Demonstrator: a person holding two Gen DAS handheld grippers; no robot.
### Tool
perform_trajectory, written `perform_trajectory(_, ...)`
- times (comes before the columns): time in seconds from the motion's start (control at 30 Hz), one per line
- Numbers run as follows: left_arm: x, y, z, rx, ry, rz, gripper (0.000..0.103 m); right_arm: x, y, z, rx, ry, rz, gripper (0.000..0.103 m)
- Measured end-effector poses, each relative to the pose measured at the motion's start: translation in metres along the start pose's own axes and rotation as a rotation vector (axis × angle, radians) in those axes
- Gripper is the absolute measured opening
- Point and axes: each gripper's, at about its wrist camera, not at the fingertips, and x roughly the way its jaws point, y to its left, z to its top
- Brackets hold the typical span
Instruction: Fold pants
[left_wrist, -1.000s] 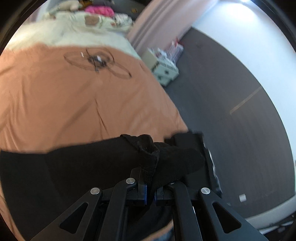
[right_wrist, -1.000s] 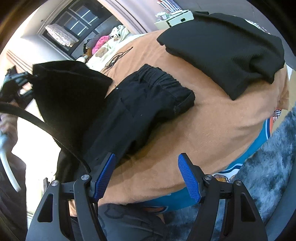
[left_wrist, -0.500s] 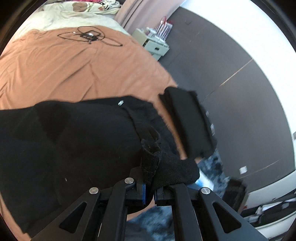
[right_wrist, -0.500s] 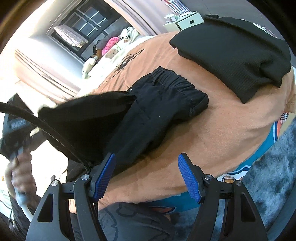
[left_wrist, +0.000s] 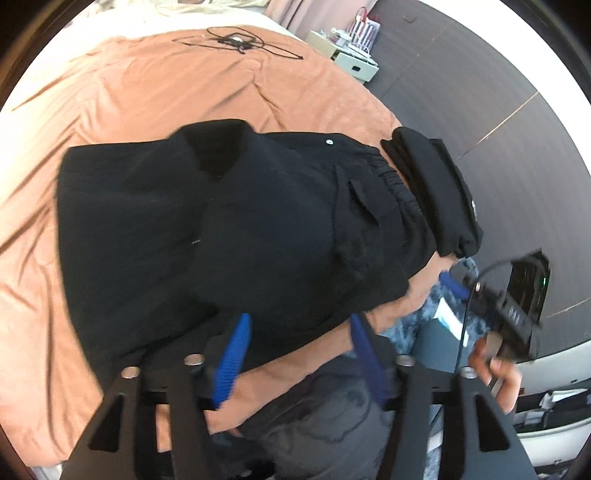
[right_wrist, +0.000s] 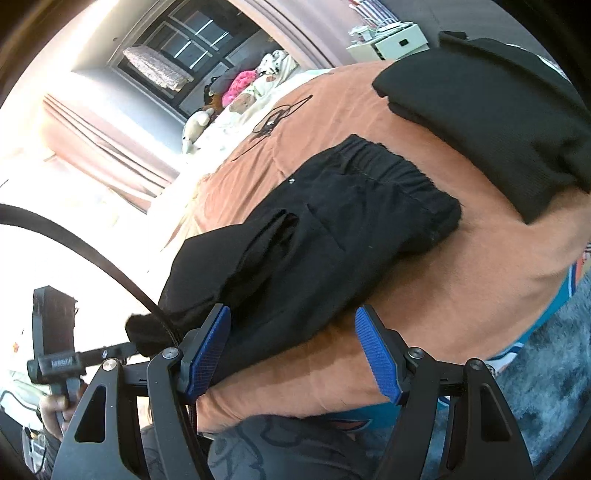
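Black pants (left_wrist: 258, 229) lie on the bed (left_wrist: 129, 96), legs doubled over toward the waistband. Left gripper (left_wrist: 299, 350) and right gripper (right_wrist: 291, 350) fingers wide open, empty. Next: grab the fold edge, halve again.

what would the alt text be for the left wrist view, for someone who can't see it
Black pants lie folded over on an orange-brown bedspread, with the open left gripper hovering at their near edge, holding nothing. Another folded black garment sits just past the waistband, and the right gripper, blurred, shows at the right by the bed's edge.
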Motion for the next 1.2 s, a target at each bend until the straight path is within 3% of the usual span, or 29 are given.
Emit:
perform_trajectory(0.23,-0.035,0.037,-0.008,-0.032,-0.068,0.063,0.062,0.036,0.012,0.022,-0.012,0.037,0.036,0.069)
perform_trajectory(0.6,-0.059,0.118,-0.009,-0.197,-0.154,0.147,0.063,0.106,0.01,0.07,0.043,0.117,0.066,0.069)
perform_trajectory(0.83,-0.055,0.156,-0.013,-0.31,-0.196,0.129,0.062,0.158,0.003,0.097,0.065,0.184,0.062,0.069)
perform_trajectory(1.03,-0.043,0.171,0.0,-0.368,-0.23,0.108,0.062,0.189,0.001,0.107,0.079,0.24,0.047,0.046)
perform_trajectory(1.2,-0.027,0.177,0.017,-0.39,-0.265,0.071,0.062,0.212,-0.004,0.109,0.085,0.268,0.011,0.038)
